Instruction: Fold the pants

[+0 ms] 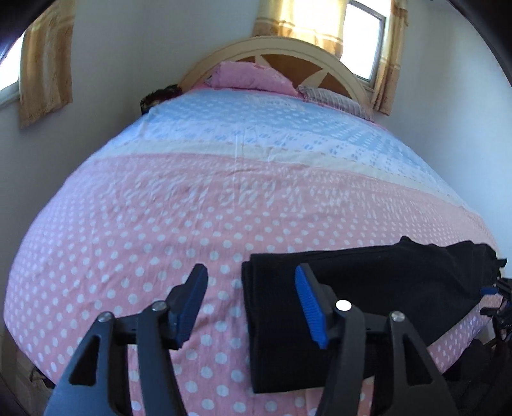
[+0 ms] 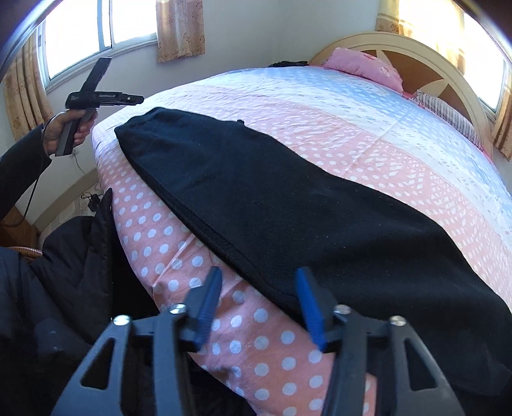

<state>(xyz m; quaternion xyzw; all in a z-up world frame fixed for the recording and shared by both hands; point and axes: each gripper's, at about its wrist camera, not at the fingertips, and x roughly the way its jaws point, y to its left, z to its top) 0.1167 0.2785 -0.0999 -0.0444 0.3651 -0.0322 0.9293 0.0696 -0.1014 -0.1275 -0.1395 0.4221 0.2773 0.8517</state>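
Observation:
Black pants (image 2: 272,198) lie folded lengthwise in a long strip along the near edge of the bed. In the left wrist view one end of the pants (image 1: 384,281) sits at the lower right. My left gripper (image 1: 249,272) hovers open above that end, one blue pad over the dotted sheet and the other over the black cloth, with nothing pinched. My right gripper (image 2: 259,272) is open over the near hem at the other end, its pads apart and clear of the fabric. A hand (image 2: 68,128) holds the left gripper's handle at the far end of the pants.
The bed (image 1: 160,208) wears a pink polka-dot and light blue sheet. Pink pillows (image 1: 249,75) rest against the curved headboard (image 2: 416,43). Curtained windows (image 2: 96,28) line the walls. A dark jacket (image 2: 73,249) hangs beside the bed's near side.

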